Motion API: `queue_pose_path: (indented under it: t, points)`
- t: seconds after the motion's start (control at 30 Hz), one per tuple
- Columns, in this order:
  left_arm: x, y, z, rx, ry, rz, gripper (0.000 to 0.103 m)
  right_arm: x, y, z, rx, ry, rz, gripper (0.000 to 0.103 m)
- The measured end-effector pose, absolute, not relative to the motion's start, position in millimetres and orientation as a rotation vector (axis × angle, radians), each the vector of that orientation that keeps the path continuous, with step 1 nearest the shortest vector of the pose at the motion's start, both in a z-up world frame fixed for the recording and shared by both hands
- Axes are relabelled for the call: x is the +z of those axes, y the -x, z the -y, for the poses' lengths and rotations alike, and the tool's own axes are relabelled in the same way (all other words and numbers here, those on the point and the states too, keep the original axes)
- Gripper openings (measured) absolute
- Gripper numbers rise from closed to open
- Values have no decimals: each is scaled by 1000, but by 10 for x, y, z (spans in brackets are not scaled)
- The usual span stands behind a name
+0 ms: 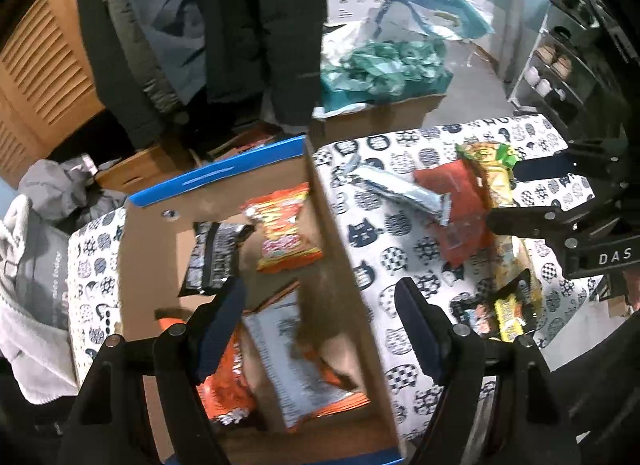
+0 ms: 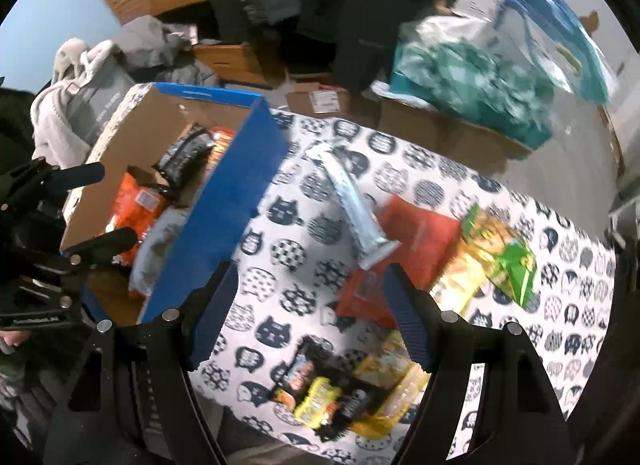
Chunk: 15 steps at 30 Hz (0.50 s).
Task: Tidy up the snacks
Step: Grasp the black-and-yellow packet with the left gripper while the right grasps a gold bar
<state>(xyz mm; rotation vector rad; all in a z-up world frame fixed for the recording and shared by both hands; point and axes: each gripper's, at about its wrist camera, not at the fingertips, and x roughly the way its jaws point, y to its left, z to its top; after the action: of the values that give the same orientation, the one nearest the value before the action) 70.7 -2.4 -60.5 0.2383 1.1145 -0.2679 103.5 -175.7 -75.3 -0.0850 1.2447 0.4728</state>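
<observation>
Directly under my left gripper [image 1: 320,329] the brown cardboard box with blue outer walls [image 1: 344,265] is sitting, its near right wall running up between my two blue-padded fingers [image 1: 218,329], which I am keeping spread wide and holding nothing. Beneath the box and stretching off past my right finger, the white cloth printed with dark cat faces [image 1: 392,257] is covering the whole work surface.

Inside the box, just ahead of my left fingertips, I am seeing a pale packet with printed text on its back [image 1: 288,361] lying beside an orange crinkled packet [image 1: 228,381] near my left finger. Farther ahead an orange-red noodle packet [image 1: 286,227] and a black-and-silver foil packet [image 1: 216,257] are lying on the box floor.

My right gripper [image 2: 312,313] is hovering over the cloth, its fingers also released and empty, the box's blue wall just outside the left finger. Beyond the right fingertip a flat red packet [image 2: 416,241] is lying on the cloth, with a long silver wrapped bar [image 2: 352,205] resting across its far corner. To the right of that finger a yellow-and-green snack bag [image 2: 496,261] is lying beside the red packet. Below the fingertips, close to the cloth's near edge, a small heap of yellow and dark snack packets [image 2: 344,393] is sitting, too blurred for me to separate.
</observation>
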Motion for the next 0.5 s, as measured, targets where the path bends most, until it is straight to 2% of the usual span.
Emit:
queue_pose_path:
  t: [0.5]
  points:
    - [-758, -698, 834, -371, -353, -1140, 79, -1147, -867, 2552, 355, 21, -1311, 75]
